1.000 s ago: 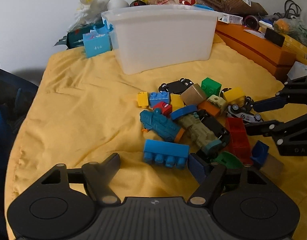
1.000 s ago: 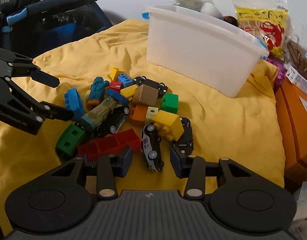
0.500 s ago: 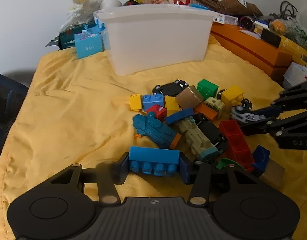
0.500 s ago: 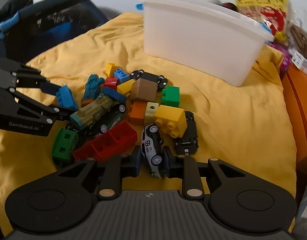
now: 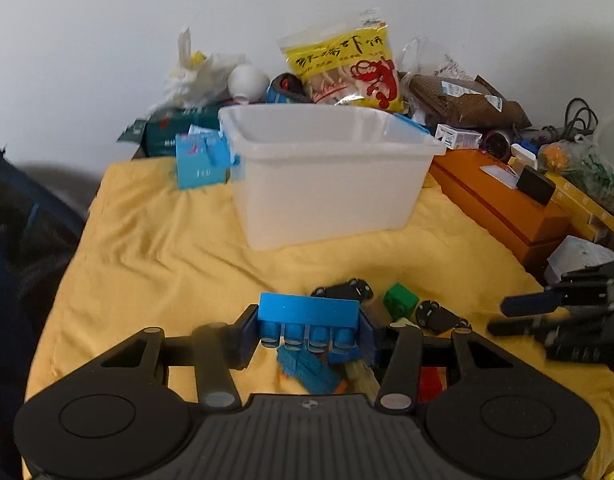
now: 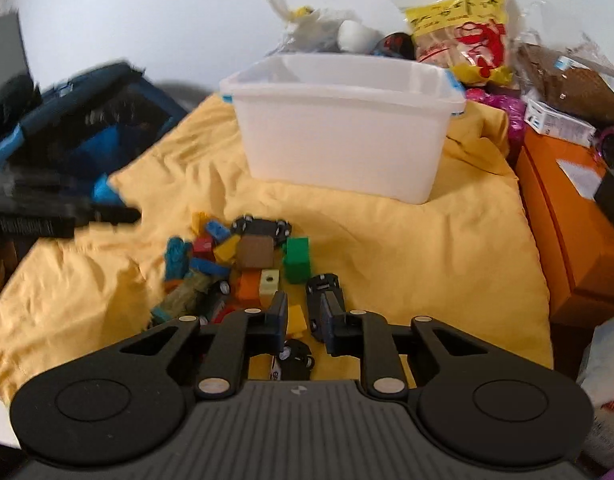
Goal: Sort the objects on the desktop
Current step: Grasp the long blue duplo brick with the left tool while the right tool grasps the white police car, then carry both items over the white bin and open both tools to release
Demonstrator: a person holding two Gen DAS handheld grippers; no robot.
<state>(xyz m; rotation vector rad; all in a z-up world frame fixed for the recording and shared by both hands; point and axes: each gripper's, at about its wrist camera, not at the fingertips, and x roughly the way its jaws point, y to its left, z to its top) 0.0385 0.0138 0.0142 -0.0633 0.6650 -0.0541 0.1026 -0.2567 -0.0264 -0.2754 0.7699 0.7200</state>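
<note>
Once the left gripper (image 5: 307, 330) had clamped and lifted the long blue plastic brick (image 5: 308, 312), the opening right gripper (image 6: 304, 316) dropped its white toy car (image 6: 291, 360), leaving it unsorted.

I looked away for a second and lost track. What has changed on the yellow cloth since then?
The left gripper closed on the long blue brick and lifted it off the cloth. The right gripper pinched the white toy car; its jaws are now opening, the car below them. The white bin and toy pile stayed put.
</note>
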